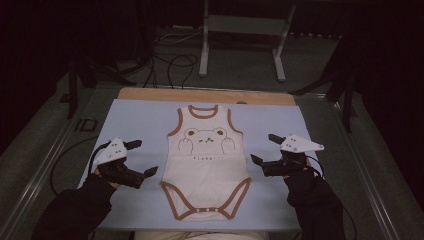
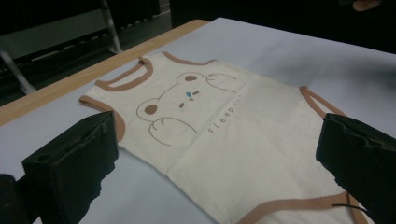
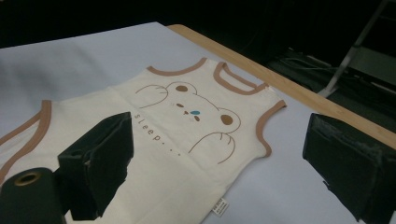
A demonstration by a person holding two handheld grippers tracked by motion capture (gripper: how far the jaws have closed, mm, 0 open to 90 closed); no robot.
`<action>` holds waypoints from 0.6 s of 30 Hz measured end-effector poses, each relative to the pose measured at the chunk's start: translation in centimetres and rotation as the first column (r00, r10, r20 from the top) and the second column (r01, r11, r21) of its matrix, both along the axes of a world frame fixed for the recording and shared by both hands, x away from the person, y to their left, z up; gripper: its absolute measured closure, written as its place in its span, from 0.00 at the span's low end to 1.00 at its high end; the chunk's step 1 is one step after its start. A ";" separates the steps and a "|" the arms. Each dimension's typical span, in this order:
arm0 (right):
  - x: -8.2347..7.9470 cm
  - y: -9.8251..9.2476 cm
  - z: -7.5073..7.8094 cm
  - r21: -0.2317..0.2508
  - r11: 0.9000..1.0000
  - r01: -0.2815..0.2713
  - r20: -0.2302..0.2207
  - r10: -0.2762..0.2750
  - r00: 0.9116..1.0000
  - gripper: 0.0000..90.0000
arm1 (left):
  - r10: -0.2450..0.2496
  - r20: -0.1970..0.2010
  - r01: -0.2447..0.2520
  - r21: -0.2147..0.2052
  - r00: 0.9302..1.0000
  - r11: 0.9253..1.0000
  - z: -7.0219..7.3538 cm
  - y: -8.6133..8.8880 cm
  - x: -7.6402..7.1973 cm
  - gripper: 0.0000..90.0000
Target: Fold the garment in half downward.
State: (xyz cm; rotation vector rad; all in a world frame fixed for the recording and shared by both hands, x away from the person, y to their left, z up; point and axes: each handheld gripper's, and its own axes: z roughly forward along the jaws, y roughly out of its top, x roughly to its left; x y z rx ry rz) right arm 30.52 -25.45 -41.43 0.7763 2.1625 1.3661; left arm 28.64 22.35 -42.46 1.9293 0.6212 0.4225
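Fingers of both grippers are spread wide with nothing between them — left gripper [image 1: 141,157] sits just off the bodysuit's left edge, right gripper [image 1: 263,149] just off its right edge, neither touching cloth. Baby bodysuit [image 1: 206,162] lies flat and face up in the middle of the pale blue mat [image 1: 140,115], neck hole toward the far wooden table edge [image 1: 150,93], snap crotch toward the person. Cream fabric with brown binding, bear print [image 2: 180,100] and the word "sleep" across the chest. Looks like thin knit cotton — light, limp, no stiffness, so it will drape and fold wherever it is lifted and may drag on the mat rather than slide clean. Not fragile. Best holds are probably the bound edges: shoulder straps or armholes at the top, leg openings at the bottom, since the binding gives the jaws a thicker ridge to pinch. In the right gripper view a small side label [image 3: 219,206] shows at the hem near that gripper — pinching both layers there seems workable. Grabbing mid-panel would likely bunch only the top layer.
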 end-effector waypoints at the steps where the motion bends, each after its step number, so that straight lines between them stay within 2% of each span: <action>1: 0.2 0.0 -0.1 -0.002 1.000 0.003 -0.004 -0.003 1.000 0.10 | 0.002 -0.001 -0.002 0.003 1.000 1.000 0.0 -0.1 0.2 0.00; 10: 1.7 0.4 -0.5 -0.020 1.000 0.014 -0.024 -0.014 1.000 0.10 | 0.006 -0.033 -0.006 0.025 0.999 1.000 -0.7 -0.9 1.4 0.00; 18: 3.1 0.8 -1.2 -0.033 0.999 0.017 -0.052 -0.019 0.998 0.10 | 0.014 -0.040 -0.013 0.016 0.999 1.000 -1.0 -1.3 2.4 0.00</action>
